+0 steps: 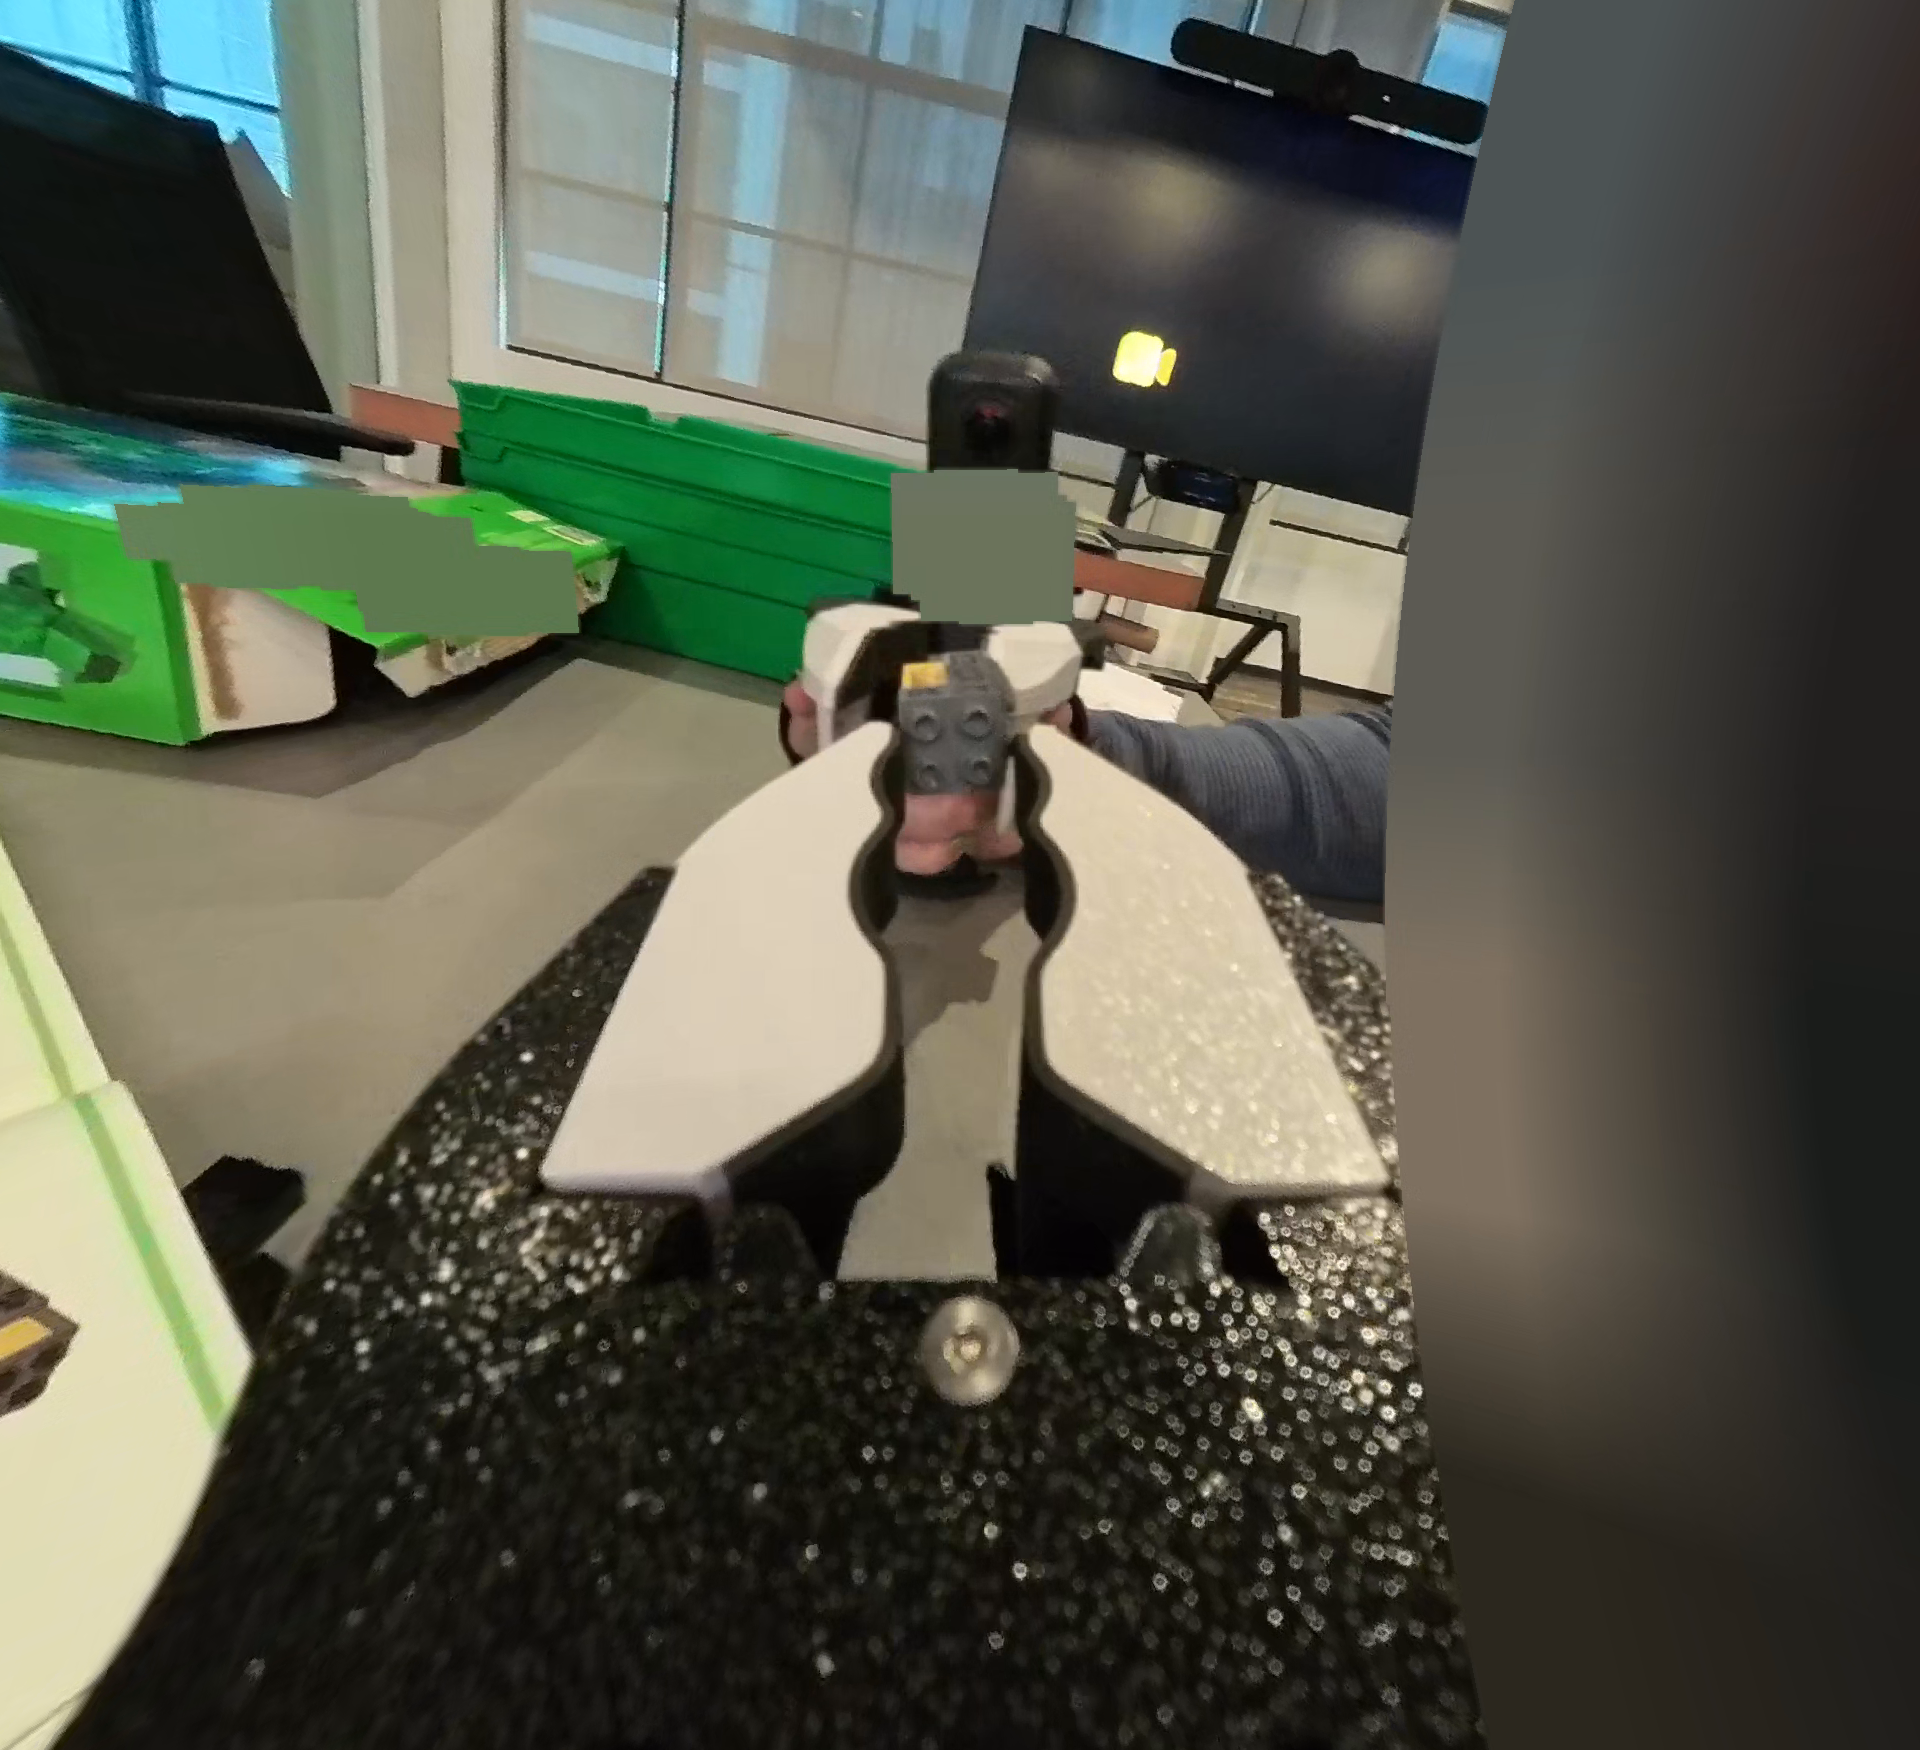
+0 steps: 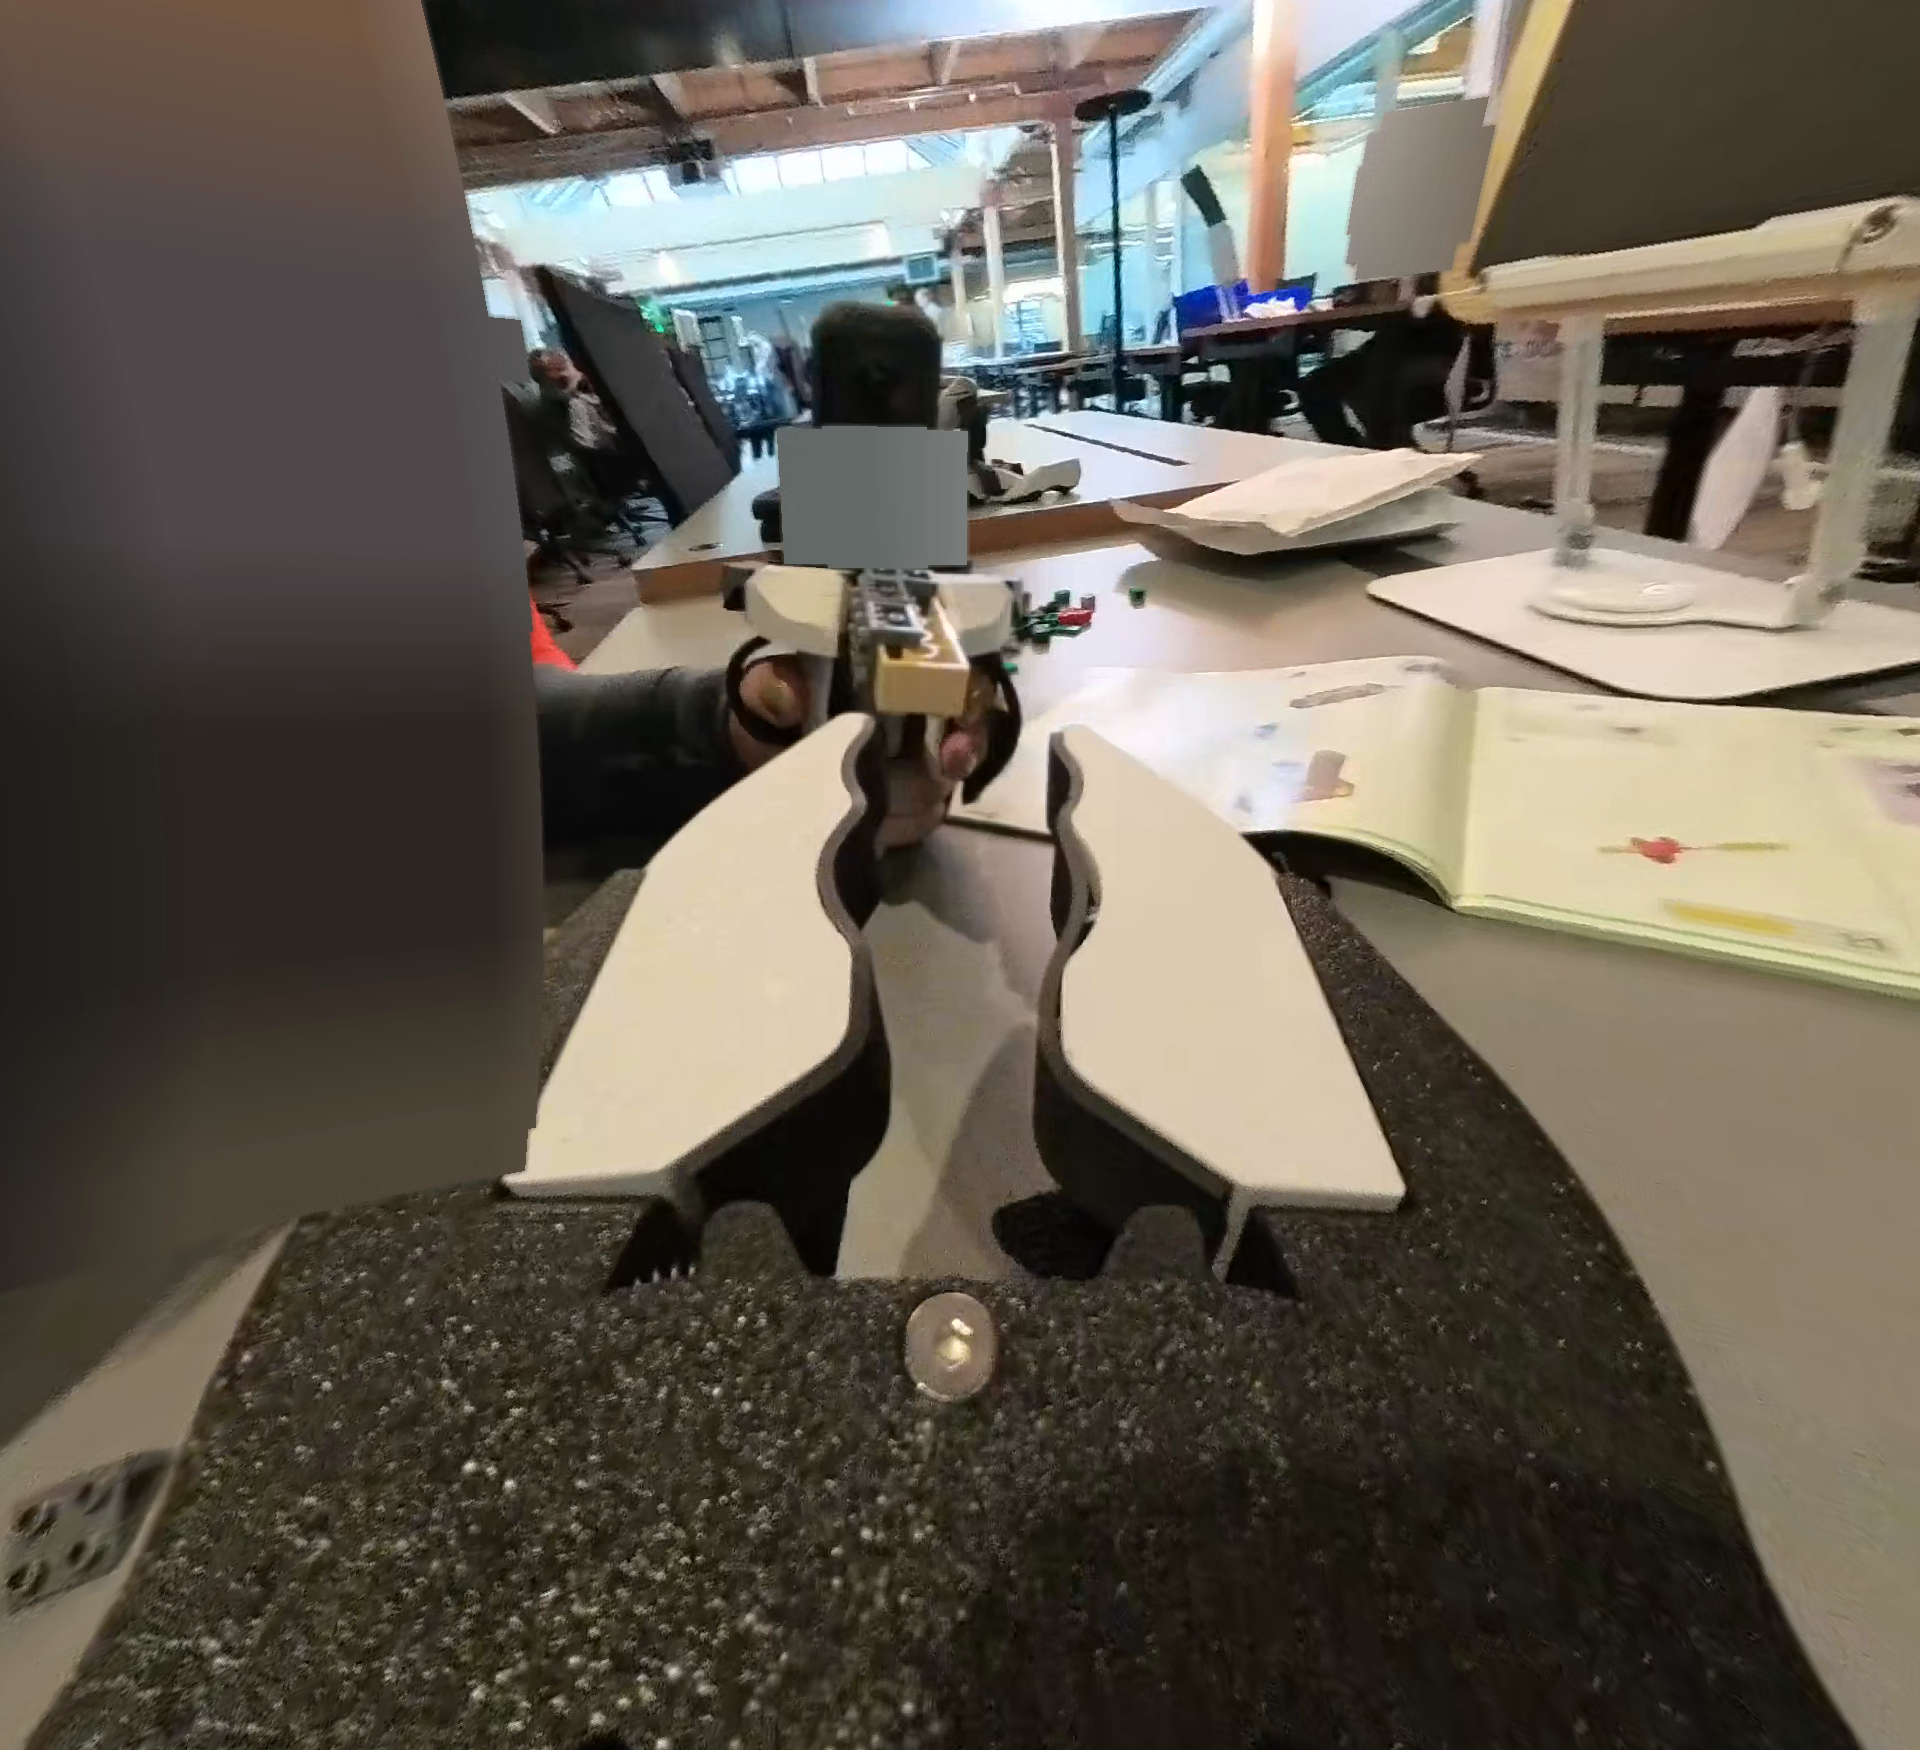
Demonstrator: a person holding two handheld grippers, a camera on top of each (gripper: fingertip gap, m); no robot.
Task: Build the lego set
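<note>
Left gripper [image 1: 951,750] was held level and low over the grey table [image 2: 1558,1129], fingers pressed onto the lego assembly [image 1: 954,744], a grey studded block gripped at the tips. Seen from the right wrist view, the assembly stuck out toward the camera, with a tan piece capping its near end.

Right gripper [image 2: 961,739] faced the assembly head-on, also level, fingers spread with a clear gap between them. The tan end sat close to the left fingertip [image 2: 857,744]; contact could not be made out, possibly just short of it.

A hand [image 2: 769,692] wrapped the left gripper's handle below the assembly. A blue-grey sleeve [image 1: 1247,765] lay along the table to the right of the assembly in the left wrist view.

Surface:
- Open instruction booklet [image 2: 1558,817] lay flat to the right of the assembly.
- Loose small bricks [image 2: 1060,614], green and red, were scattered just behind it.
- White paper bag [image 2: 1299,495] and white stand [image 2: 1714,557] sat farther right.
- Green box [image 1: 104,661] and stacked green trays [image 1: 675,505] stood left of and behind the assembly.

Room: a dark monitor [image 1: 1216,266] stood behind the assembly before large windows; the other way, an open office with exposed beams.
</note>
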